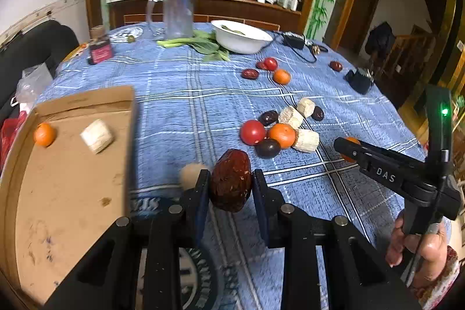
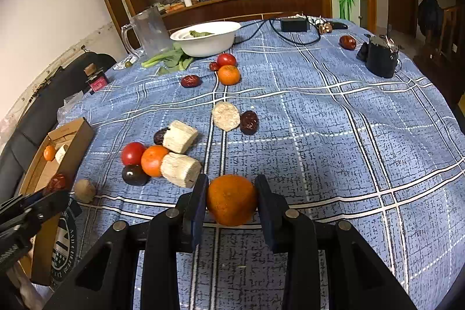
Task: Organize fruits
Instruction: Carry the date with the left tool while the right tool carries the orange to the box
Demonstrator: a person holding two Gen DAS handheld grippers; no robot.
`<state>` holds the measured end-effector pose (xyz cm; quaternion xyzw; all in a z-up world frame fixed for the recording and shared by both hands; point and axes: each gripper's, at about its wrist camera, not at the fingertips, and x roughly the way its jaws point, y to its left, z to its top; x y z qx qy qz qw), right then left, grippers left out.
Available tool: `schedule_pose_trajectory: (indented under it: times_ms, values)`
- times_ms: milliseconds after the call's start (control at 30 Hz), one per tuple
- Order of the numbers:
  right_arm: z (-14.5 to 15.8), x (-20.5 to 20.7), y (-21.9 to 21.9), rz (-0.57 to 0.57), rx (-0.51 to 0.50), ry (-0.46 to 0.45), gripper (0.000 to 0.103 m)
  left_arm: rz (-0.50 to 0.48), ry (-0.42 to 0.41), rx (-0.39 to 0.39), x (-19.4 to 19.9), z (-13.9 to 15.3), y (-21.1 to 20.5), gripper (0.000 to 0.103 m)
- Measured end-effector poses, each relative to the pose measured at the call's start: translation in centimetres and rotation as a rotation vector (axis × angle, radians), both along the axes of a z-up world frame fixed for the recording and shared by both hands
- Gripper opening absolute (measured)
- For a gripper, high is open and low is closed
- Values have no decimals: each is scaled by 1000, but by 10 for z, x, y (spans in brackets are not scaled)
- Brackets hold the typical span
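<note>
The surface [image 2: 334, 121], under a blue plaid cloth, carries most of the fruit loose in the middle. At its left edge lies the box [image 1: 66, 193], a shallow cardboard tray that so far holds one small orange [image 1: 44, 133] and a pale chunk [image 1: 96, 136].

Both tools are loaded. The left hand-held gripper [image 1: 231, 185] is clamped on a red date [image 1: 231, 183], held just to the right of the box wall and above the cloth. The right hand-held gripper [image 2: 231, 201] is clamped on an orange [image 2: 232, 200], nearer the middle and well apart from the box.

The step in hand looks like dropping the date in the box. To do it well, carry it left over the wall with enough height to clear the rim, lower it toward bare cardboard apart from the two pieces already there, and only then part the fingers, so it does not roll. The date is wrinkled and soft, so a light squeeze should do.

The right tool would best wait clear of the left, then follow the same path.

A walnut [image 2: 85, 190] sits just beside the box, easy to knock on the way.
</note>
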<state>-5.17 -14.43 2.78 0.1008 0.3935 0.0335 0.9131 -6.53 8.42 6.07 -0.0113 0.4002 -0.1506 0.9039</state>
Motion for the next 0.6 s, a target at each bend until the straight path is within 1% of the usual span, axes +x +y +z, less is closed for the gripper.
schedule_pose_trajectory:
  times_ms: [133,200,300,433,600]
  values:
    - [7,-5,3,4,14,-20,35,38,-18,-15,-14,8,21,28]
    - [10,-9,6,9,39,-21,35,61,-27,-13,-19,11,32,28]
    - [16,-18,13,17,39,-35,35,99,-43,-9,-28,14,49,28]
    - [27,-31,31,54,37,-54,35,150,-42,-25,-32,15,75,28]
    - [43,-40,66,136,43,-68,35,241,-42,-57,-36,15,118,28]
